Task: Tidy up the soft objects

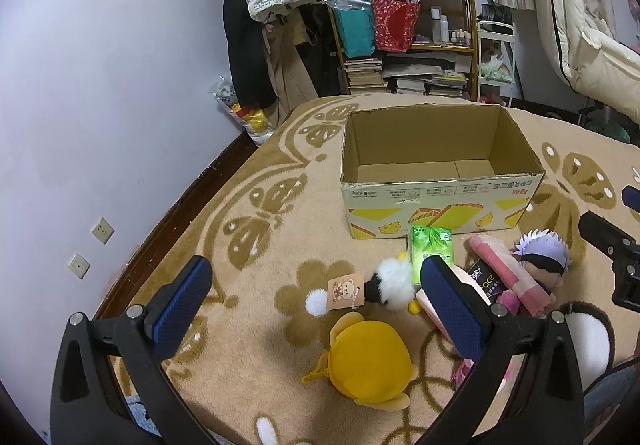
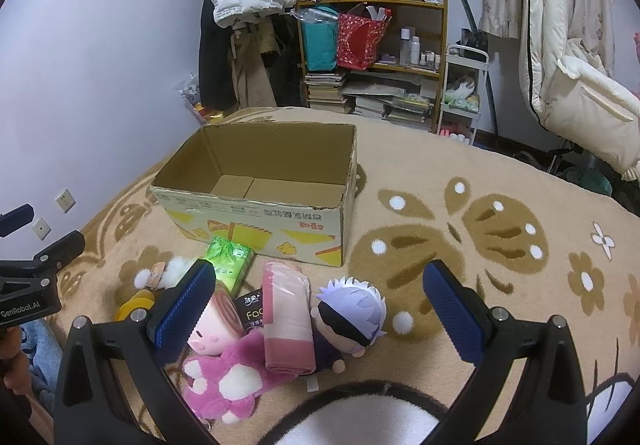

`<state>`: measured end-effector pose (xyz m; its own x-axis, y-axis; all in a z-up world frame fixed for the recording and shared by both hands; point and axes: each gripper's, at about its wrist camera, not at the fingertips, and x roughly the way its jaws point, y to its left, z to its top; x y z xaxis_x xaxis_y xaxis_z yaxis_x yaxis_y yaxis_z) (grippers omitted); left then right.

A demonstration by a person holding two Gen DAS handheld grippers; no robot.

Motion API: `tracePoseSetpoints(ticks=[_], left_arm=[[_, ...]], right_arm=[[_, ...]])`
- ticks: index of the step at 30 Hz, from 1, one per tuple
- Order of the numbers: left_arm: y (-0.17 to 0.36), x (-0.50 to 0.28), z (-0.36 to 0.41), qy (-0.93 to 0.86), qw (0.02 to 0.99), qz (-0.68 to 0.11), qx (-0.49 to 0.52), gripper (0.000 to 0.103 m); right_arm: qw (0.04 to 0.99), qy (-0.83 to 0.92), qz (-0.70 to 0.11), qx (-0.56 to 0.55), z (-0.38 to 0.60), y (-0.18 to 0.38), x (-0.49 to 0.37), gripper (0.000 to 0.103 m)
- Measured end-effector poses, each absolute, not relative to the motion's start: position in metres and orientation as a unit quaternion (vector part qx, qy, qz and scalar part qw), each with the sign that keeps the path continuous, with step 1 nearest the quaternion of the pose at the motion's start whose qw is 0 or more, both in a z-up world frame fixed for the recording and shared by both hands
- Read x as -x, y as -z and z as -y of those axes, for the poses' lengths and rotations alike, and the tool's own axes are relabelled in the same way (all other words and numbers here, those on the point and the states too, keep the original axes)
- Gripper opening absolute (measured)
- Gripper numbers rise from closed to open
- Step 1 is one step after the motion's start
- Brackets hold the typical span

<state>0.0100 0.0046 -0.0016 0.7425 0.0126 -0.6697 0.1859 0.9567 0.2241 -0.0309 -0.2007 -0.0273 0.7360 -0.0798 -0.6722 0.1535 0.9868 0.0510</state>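
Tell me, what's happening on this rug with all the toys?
A person holds a claw in each hand above a pile of soft toys. The left claw and right claw are both open and empty. The cardboard box has nothing in it yet; the yellow plush and white-haired doll lie on the rug.

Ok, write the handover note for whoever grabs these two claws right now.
Left claw: open, empty, above the yellow plush and the black-and-white fluffy toy.
Right claw: open, empty, above the white-haired doll and the pink roll.
Cardboard box: on the rug, open, nothing visible inside.
Also lying in front of the box: green tissue pack, pink plush, piglet roll, black packet.
Done: nothing boxed yet.
Left: probably move every soft item into the box.
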Motion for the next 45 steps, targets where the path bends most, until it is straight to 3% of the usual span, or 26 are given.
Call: tracePoseSetpoints(ticks=[30, 45], left_arm=[[0.008, -0.012, -0.007, 0.042, 0.919, -0.367, -0.139, 0.103], [0.038, -0.033, -0.021, 0.047, 0.893, -0.438, -0.091, 0.103]], right_arm=[[0.93, 0.061, -0.359, -0.048, 0.199, 0.029, 0.03, 0.103], [0.919, 0.017, -0.389, -0.061, 0.194, 0.049, 0.014, 0.103]])
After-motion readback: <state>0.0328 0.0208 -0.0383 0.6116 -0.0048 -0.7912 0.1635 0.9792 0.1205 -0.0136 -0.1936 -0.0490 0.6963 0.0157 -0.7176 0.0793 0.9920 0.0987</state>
